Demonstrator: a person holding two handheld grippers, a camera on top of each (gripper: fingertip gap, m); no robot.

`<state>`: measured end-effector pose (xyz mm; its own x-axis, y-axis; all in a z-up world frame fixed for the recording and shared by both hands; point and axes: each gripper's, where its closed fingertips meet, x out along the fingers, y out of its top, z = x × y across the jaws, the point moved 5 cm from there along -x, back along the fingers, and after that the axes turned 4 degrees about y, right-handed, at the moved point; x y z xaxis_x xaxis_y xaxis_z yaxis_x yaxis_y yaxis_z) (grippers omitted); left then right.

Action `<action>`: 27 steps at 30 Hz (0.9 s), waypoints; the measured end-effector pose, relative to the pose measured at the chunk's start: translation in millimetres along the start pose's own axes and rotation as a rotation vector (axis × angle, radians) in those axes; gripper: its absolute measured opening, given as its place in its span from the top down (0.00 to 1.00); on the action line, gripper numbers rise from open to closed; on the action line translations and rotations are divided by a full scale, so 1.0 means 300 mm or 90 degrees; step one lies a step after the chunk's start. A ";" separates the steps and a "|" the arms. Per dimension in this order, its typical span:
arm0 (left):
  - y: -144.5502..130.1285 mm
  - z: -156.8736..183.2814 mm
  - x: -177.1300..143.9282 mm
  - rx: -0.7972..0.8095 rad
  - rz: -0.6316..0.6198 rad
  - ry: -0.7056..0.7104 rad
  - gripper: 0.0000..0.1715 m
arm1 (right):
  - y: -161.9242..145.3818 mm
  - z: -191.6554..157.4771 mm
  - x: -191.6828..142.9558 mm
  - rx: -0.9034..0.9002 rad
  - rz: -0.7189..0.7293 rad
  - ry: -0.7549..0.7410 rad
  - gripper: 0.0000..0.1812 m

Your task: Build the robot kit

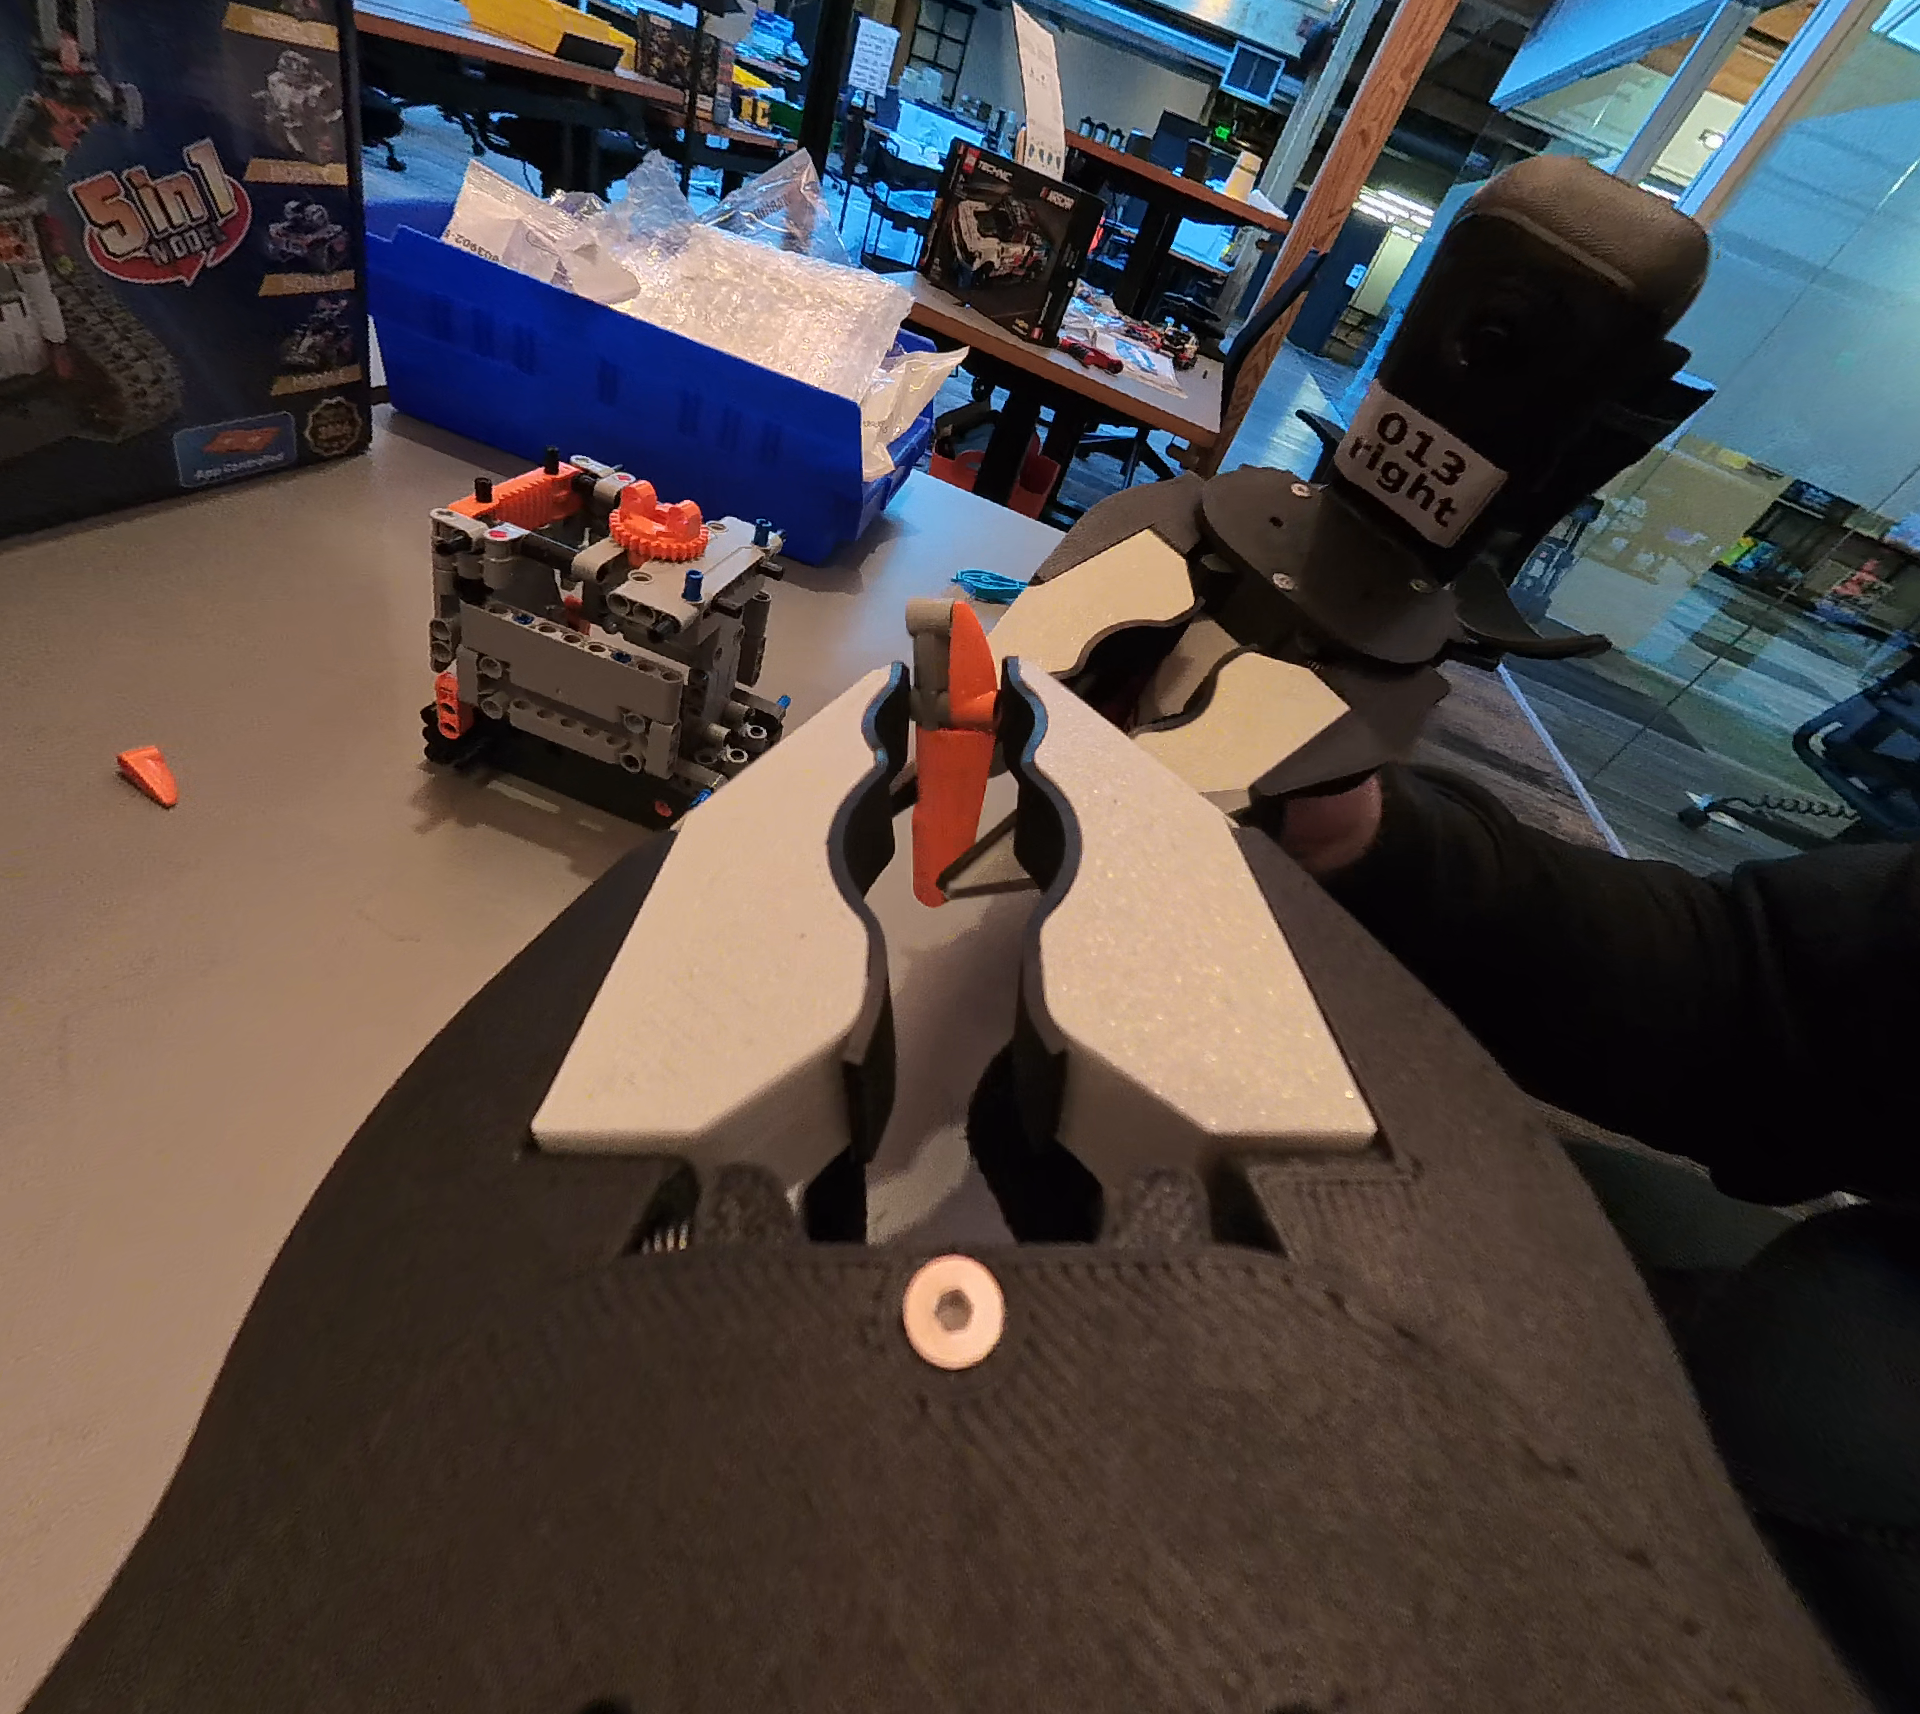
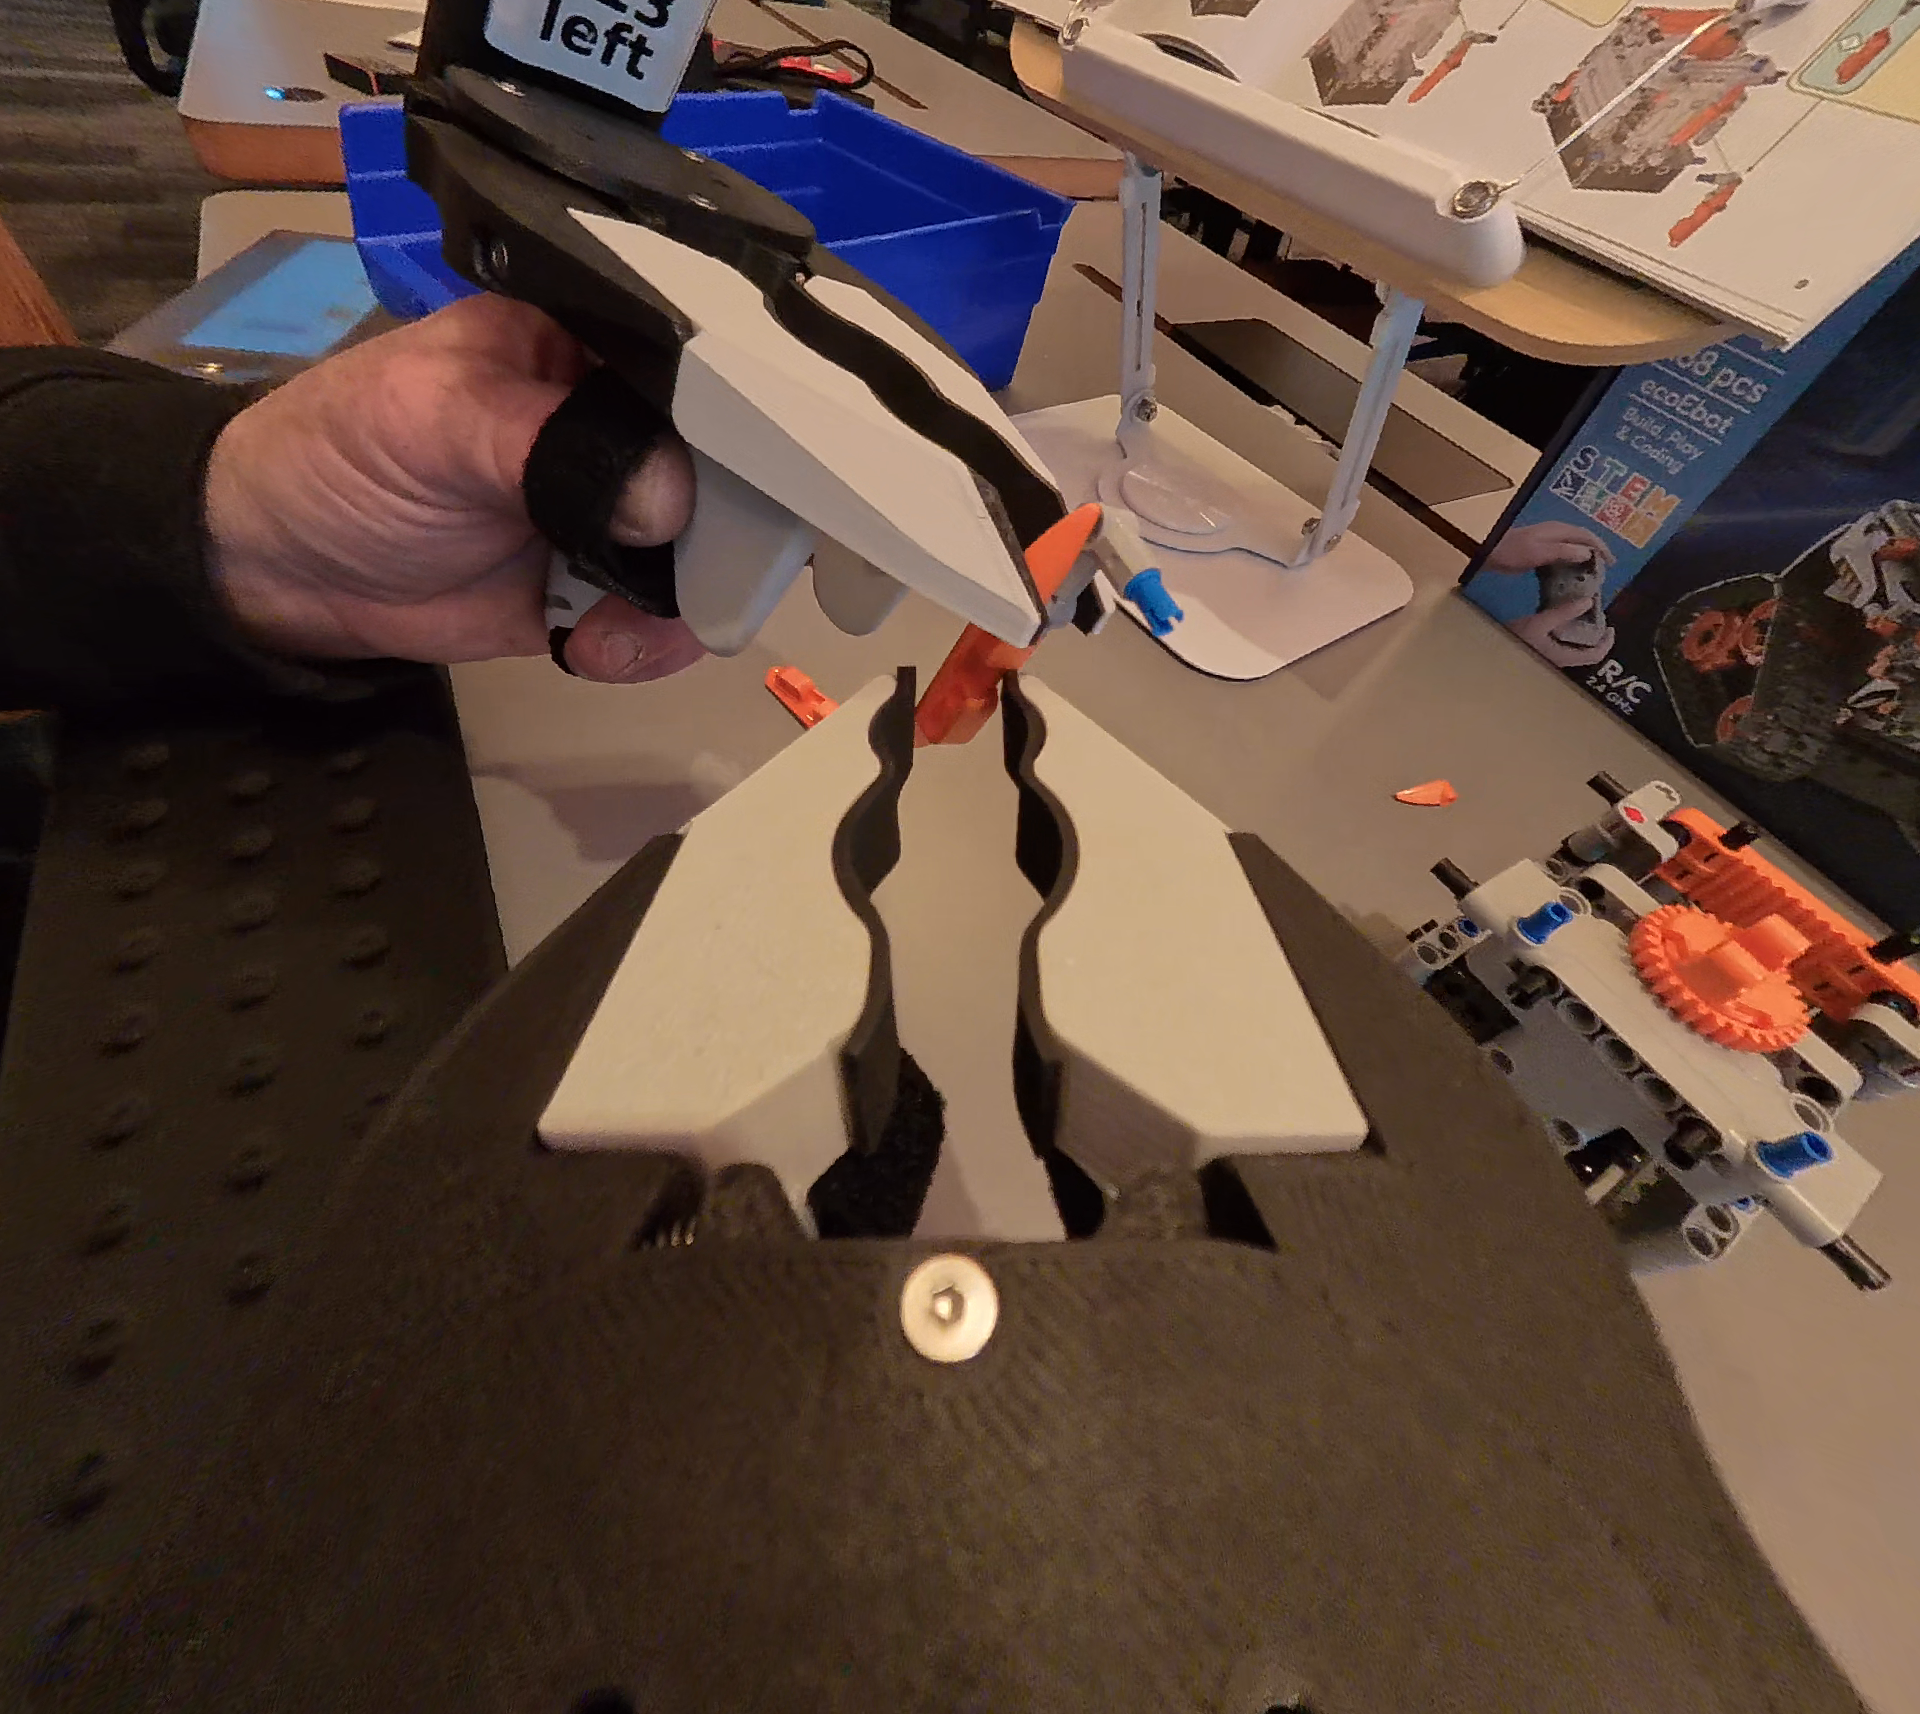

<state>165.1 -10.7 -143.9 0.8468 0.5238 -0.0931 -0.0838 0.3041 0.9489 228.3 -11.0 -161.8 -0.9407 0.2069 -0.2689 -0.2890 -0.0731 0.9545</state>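
Left wrist view, left gripper (image 1: 951,708) jaws clamped on orange-grey piece (image 1: 951,760), long axis upright, right gripper (image 2: 956,708) jaws slightly parted.

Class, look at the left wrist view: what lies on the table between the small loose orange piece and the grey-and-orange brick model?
Nothing: in the left wrist view, the table between the loose orange piece and the brick model is bare.

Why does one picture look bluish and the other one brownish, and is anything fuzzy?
Left wrist view: cool daylight from the windows tints the blue bin and hall; straight beams bend near the edges. Right wrist view: warmer, dimmer light; the gear model at the edge looks soft, while the left gripper and its orange piece stay fairly sharp.
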 end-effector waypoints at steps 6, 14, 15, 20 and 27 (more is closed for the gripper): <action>-0.004 0.004 0.006 -0.006 0.000 -0.014 0.91 | -0.004 0.007 -0.012 0.018 -0.002 0.006 0.93; -0.031 0.020 0.059 -0.011 -0.027 -0.003 0.91 | -0.039 0.008 -0.052 0.032 -0.034 -0.022 0.92; -0.031 0.022 0.070 -0.013 -0.027 -0.001 0.91 | -0.040 0.006 -0.056 0.029 -0.036 -0.026 0.91; -0.031 0.018 0.115 -0.008 -0.038 0.032 0.91 | -0.052 0.028 -0.069 0.028 -0.058 -0.087 0.85; -0.019 0.019 0.169 -0.008 -0.036 0.026 0.91 | -0.075 0.066 -0.102 0.080 -0.053 -0.101 0.92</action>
<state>211.5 9.6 -152.3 0.8283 0.5371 -0.1591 -0.0434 0.3447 0.9377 266.9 3.6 -172.4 -0.8718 0.3592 -0.3331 -0.3307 0.0703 0.9411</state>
